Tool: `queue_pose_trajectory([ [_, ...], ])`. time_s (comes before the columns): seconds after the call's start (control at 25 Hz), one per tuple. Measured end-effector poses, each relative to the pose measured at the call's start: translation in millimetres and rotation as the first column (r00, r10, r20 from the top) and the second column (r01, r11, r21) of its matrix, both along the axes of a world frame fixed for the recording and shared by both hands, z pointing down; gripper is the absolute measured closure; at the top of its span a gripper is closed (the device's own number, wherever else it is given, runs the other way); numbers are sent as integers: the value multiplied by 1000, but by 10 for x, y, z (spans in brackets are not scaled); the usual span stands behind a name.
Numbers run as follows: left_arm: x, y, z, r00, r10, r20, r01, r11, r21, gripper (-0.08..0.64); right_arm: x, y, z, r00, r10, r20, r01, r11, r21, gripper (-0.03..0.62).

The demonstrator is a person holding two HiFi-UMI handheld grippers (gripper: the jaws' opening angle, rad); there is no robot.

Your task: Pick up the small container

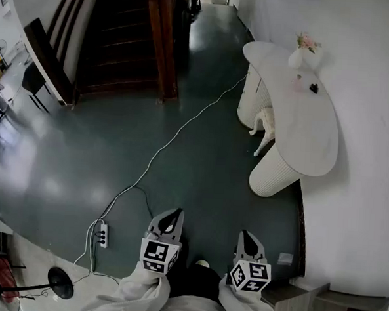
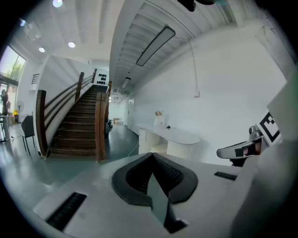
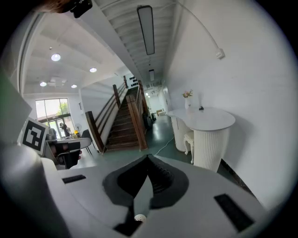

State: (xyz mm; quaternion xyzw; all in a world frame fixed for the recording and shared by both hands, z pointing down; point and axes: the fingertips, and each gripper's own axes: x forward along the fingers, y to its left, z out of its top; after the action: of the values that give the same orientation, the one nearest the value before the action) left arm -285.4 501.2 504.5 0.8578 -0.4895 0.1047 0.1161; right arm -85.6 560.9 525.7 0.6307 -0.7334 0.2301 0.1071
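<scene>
A small dark container rests on the far end of a white curved table against the right wall, beside a white vase of flowers. Both grippers hang low in front of the person, well short of the table. My left gripper is shut with nothing between its jaws, and so is my right gripper. In the left gripper view the shut tips point down the hall, with the container a tiny speck on the table. The right gripper view has its tips closed, and the container lies far ahead.
A wooden staircase rises at the back left. A white cable runs across the dark green floor to a power strip. A white stool stands under the table. A fan base sits at the bottom left.
</scene>
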Motion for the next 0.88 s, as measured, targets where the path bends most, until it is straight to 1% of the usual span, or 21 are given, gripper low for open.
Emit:
queue_pose_trajectory([
  [0.24,8,379,-31,1000,-13,-10,13,1000,-7,545,-48,368,-106,1000,-26,-1,26,999,36,543],
  [0.44,81,586,-65,1000,-5,-24,5,1000,2,545,-51,590,-194,996,-46,74,39,995,88,542],
  [0.68,224,844,-135,997,23,-75,-22,1000,15,545,28,850,-179,998,-24,51,20,996,91,541],
  [0.88,292,893,-95,996,36,-75,-36,999,3,545,88,877,-163,999,-12,46,9,997,83,541],
])
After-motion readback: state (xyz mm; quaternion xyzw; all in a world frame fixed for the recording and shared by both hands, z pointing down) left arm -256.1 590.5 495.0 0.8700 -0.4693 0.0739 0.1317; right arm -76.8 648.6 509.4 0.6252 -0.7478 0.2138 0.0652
